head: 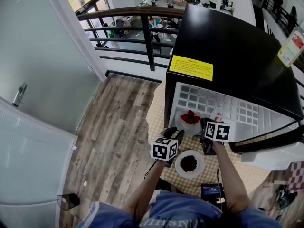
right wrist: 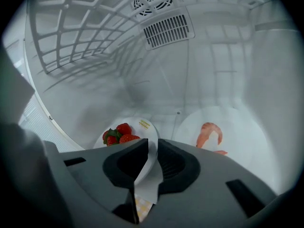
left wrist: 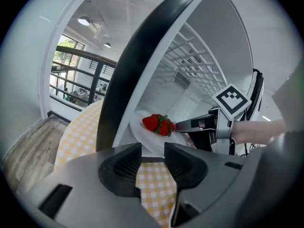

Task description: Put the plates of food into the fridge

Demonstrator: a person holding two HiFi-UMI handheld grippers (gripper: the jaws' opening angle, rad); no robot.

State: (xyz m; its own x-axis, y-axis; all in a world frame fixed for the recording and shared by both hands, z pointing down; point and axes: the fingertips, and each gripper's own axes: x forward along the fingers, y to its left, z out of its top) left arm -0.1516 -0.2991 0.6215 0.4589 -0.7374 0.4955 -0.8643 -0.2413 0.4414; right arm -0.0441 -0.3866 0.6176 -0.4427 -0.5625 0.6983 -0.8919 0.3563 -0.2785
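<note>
A white plate of strawberries [head: 183,126] sits at the front lip of the open black mini fridge [head: 228,46]. Its rim [right wrist: 148,127] runs between the jaws of my right gripper [right wrist: 153,146], which is shut on it. The same gripper [left wrist: 190,126] shows beside the strawberries [left wrist: 158,124] in the left gripper view. A plate with shrimp [right wrist: 242,141] lies deeper inside the fridge, on the right. My left gripper [left wrist: 153,148] is open and empty over the checked cloth, just outside the fridge. A plate of dark food [head: 179,168] rests on the table behind both grippers.
The fridge stands on a table with a yellow checked cloth [head: 159,108]; its door [head: 266,146] hangs open to the right. A black device [head: 212,193] lies near the table's front edge. A wire shelf [right wrist: 71,37] spans the fridge's upper part. Wooden floor [head: 114,127] and a railing [head: 142,32] lie to the left.
</note>
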